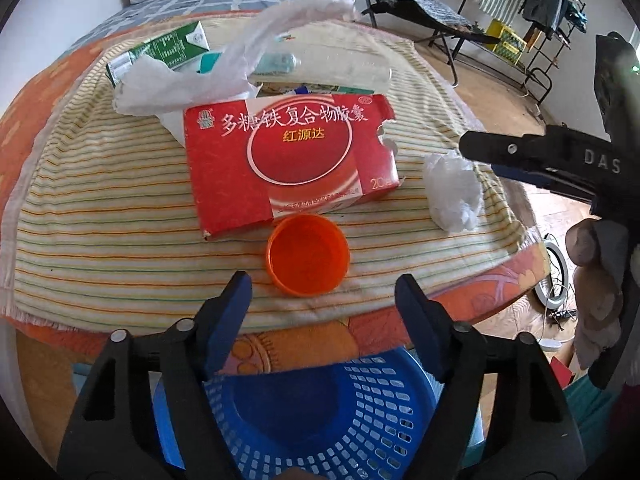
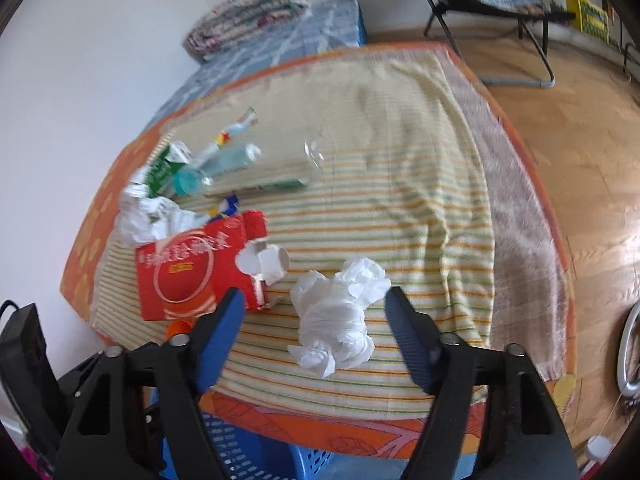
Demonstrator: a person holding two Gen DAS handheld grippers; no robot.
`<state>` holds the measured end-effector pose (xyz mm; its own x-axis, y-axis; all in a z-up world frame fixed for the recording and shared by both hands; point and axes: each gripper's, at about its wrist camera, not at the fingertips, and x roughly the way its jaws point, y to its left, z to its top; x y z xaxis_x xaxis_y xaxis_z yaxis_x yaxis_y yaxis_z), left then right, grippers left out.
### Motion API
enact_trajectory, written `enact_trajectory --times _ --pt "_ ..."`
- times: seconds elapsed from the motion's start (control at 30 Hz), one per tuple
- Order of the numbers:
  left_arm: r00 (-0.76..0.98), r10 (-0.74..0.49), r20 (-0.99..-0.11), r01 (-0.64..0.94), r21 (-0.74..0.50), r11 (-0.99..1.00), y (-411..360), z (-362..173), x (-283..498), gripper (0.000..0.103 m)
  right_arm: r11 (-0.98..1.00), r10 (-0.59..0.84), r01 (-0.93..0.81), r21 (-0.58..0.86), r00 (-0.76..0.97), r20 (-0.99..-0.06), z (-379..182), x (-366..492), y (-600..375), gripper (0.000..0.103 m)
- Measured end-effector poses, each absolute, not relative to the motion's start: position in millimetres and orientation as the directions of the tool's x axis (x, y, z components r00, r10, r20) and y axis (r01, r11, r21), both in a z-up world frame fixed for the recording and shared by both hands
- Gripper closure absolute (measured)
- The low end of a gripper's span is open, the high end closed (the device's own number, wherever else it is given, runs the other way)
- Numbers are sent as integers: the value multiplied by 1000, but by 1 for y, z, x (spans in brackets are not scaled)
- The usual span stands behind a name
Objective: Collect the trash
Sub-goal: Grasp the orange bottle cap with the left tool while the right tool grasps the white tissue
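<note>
An orange cap (image 1: 307, 255) lies open side up on the striped cloth (image 1: 100, 208), just ahead of my open left gripper (image 1: 323, 285). Behind it lies a red medicine box (image 1: 288, 164), also in the right wrist view (image 2: 196, 272). A crumpled white tissue (image 2: 340, 324) lies between the fingers of my open right gripper (image 2: 314, 300); it also shows in the left wrist view (image 1: 454, 192). My right gripper shows from the side in the left wrist view (image 1: 480, 148). A blue perforated basket (image 1: 320, 412) stands below the table edge.
Farther back lie a white plastic bag (image 1: 224, 68), a green carton (image 1: 160, 52), a clear bottle (image 2: 224, 164), a clear cup (image 2: 312, 160) and more crumpled paper (image 2: 148, 216). A folding chair (image 2: 492, 4) and wooden floor are to the right.
</note>
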<state>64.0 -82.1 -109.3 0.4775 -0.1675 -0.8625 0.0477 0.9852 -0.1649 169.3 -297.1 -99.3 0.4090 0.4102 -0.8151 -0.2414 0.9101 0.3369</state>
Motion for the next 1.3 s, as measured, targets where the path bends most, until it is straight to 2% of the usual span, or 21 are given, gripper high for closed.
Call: enact_trajectory --times 0.2,0.3,0.37,0.4,0.47,0.5,0.53,0.6,0.67,0.83,1.03,1.3 --pt "468 -144 -872 18 -154 988 -80 -118 75 29 919 387 -237 315 395 -833 -110 172 -295 35" --pt "459 -149 -876 3 -167 986 -77 -121 79 38 926 369 -227 301 385 -846 -115 174 -294 35" --pt "451 -165 -877 -7 -189 982 -75 -124 81 41 926 371 -224 305 378 -848 -117 175 -292 39" --pt "450 -168 -877 -10 -193 981 -73 -124 82 44 925 371 -226 304 372 -851 -118 176 -291 44" --pt "452 -162 -877 -8 -186 983 -74 -124 83 52 928 360 -232 291 367 -858 -121 176 -285 47" --pt "452 -161 -877 -4 -183 983 -74 -124 84 52 929 356 -233 286 363 -861 -123 177 -283 51" --pt "455 -160 -876 0 -180 984 -75 -124 84 52 931 349 -235 279 356 -867 -125 177 -280 63" --pt "456 -160 -875 2 -179 984 -75 -124 83 52 932 344 -233 276 342 -874 -130 178 -275 77" --pt "458 -170 -872 -1 -192 981 -74 -123 82 52 934 342 -229 274 348 -873 -131 177 -273 80" --pt "474 -194 -859 6 -217 976 -68 -115 75 52 941 322 -238 241 403 -857 -118 171 -269 83" --pt "488 -214 -846 9 -240 971 -63 -107 69 52 930 366 -208 303 445 -817 -99 159 -280 84" --pt "530 -254 -809 45 -272 961 -49 -81 37 52 902 424 -307 305 490 -761 -65 115 -267 84"
